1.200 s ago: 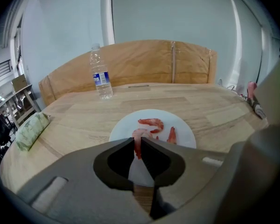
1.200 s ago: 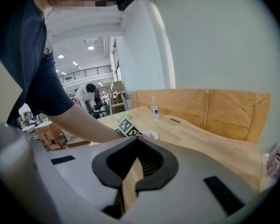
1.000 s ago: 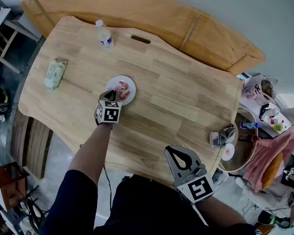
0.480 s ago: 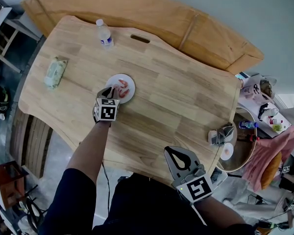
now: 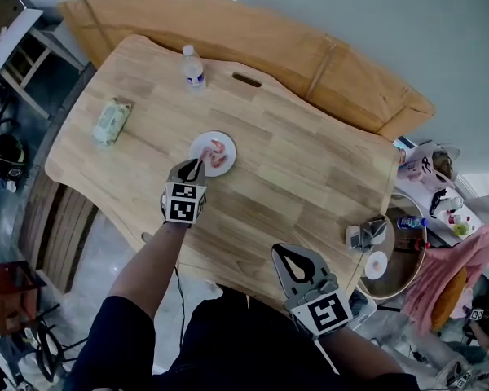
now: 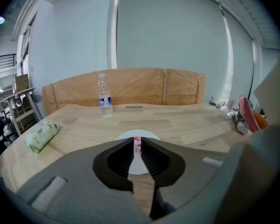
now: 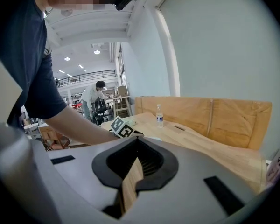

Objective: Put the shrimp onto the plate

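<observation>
Desk [image 5: 310, 169]: light wood with a wavy outline; all the listed items are carried on it.
Bench [image 5: 253, 35]: a wooden bench is set along the far edge of the desk.
Right gripper [image 5: 292, 253]: held over the near edge of the desk, well apart from the plate. In the right gripper view the jaw tips are seen pressed together with nothing between them; only desk wood shows through the opening behind the tips.
Left gripper [image 5: 197, 164]: held out on the person's left arm, with the tips pointed at the plate and placed at its near rim. In the left gripper view the jaws are seen parted by a narrow slit, and nothing is pinched.
Packet [image 5: 112, 121]: a pale green soft pack is laid near the left end of the desk, well apart from the plate.
Plate [image 5: 200, 145]: small, round and white, set on the left-centre part of the desk, just ahead of the left gripper.
Bottle [image 5: 193, 65]: a clear water bottle with a blue label is stood upright near the far edge, beyond the plate.
Shrimp [image 5: 218, 153]: pink-red, laid on the plate toward its right half; a sliver of it is seen through the slit between the left jaws.
</observation>
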Tool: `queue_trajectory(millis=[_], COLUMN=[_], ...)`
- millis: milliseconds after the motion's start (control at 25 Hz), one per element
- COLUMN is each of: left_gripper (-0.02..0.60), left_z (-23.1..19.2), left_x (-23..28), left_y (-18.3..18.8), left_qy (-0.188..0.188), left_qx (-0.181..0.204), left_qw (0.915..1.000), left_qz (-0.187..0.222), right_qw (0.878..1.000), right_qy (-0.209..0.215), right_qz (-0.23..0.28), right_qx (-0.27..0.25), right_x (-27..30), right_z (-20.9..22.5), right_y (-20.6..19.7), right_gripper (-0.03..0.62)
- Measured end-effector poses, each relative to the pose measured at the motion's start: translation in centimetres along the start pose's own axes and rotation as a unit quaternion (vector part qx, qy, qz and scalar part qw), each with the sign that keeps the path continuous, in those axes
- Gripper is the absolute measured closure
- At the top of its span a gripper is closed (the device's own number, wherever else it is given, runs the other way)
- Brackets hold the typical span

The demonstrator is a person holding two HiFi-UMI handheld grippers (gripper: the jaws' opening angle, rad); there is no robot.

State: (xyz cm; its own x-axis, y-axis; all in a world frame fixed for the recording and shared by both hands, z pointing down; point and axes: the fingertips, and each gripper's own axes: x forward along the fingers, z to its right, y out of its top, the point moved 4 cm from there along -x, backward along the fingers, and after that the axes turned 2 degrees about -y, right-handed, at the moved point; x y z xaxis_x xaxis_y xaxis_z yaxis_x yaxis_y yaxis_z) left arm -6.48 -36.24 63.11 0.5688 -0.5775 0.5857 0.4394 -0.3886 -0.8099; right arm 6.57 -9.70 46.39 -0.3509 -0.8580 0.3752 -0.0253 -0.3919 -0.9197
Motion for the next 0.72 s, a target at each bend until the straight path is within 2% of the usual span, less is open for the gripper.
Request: queue_trajectory(millis=[480,720], left_gripper=[0.534,0.534], left_z=[5.9,10.6], left_x=[-13.3,-20.7], left_y=[2.3,3.3], left_qy=[-0.045,-0.08], left_qx=[-0.028,-0.004], left_qw=[0.9958,0.9906], left_qz=[0.075,0.111], right_qw=[1.0,0.998], right_qy=[0.018,0.038], right_qz=[0.025,0.043], right_qx=[-0.007,-0.006], right_x=[-2.4,-3.0], right_z=[-3.2,-5.4], right_y=[1.8,2.3], right_gripper=[0.585,0.585])
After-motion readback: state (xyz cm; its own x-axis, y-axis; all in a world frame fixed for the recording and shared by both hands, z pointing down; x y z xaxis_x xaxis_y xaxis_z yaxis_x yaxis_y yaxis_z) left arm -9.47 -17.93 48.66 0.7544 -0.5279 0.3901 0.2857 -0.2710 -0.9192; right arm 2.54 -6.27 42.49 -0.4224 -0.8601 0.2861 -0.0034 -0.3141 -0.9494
